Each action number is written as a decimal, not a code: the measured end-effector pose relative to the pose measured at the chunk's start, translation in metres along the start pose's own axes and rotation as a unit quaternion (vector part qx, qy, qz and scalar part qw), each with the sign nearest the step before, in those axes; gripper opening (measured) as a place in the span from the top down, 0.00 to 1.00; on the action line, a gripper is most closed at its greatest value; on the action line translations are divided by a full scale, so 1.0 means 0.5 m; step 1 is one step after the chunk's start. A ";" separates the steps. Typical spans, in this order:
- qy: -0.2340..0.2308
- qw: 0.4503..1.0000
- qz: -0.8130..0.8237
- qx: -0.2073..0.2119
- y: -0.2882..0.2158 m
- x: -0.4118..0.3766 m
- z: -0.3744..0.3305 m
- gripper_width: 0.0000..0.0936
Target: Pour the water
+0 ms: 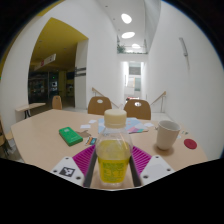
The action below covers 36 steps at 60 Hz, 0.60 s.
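Observation:
A clear bottle of yellowish liquid with a pale yellow cap stands upright between my fingers. Both magenta pads press against its sides, so my gripper is shut on the bottle. It appears held a little above the light wooden table. A white mug stands beyond the fingers to the right, its opening facing up. The lower part of the bottle is hidden between the fingers.
A green box lies on the table ahead to the left. A small red disc lies right of the mug. Pale items sit behind the bottle. Two wooden chairs stand at the table's far edge.

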State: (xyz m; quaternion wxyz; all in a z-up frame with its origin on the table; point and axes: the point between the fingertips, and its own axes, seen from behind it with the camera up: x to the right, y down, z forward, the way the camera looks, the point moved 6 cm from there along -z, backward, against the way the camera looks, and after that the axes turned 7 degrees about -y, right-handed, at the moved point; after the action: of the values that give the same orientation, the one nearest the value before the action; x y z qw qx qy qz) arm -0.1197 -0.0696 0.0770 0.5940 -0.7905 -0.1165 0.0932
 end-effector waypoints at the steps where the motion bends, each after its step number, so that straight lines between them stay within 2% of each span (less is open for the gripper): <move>1: -0.001 1.000 0.000 -0.006 0.005 0.002 0.004 0.43; 2: 0.001 1.000 0.001 -0.010 0.009 0.006 0.007 0.49; 4: 0.002 1.000 0.013 -0.001 0.005 0.005 0.011 0.50; 16: -0.005 0.999 0.033 0.013 0.003 0.013 0.016 0.70; 22: -0.027 0.995 0.098 0.024 -0.016 0.020 0.037 0.70; 27: -0.044 0.978 0.195 0.051 -0.069 0.038 0.062 0.70; 36: -0.085 0.880 0.454 0.110 -0.172 0.122 0.103 0.70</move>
State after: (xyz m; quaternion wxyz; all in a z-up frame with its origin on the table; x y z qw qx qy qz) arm -0.0827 0.0187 0.1451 0.5576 -0.6751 0.2162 0.4318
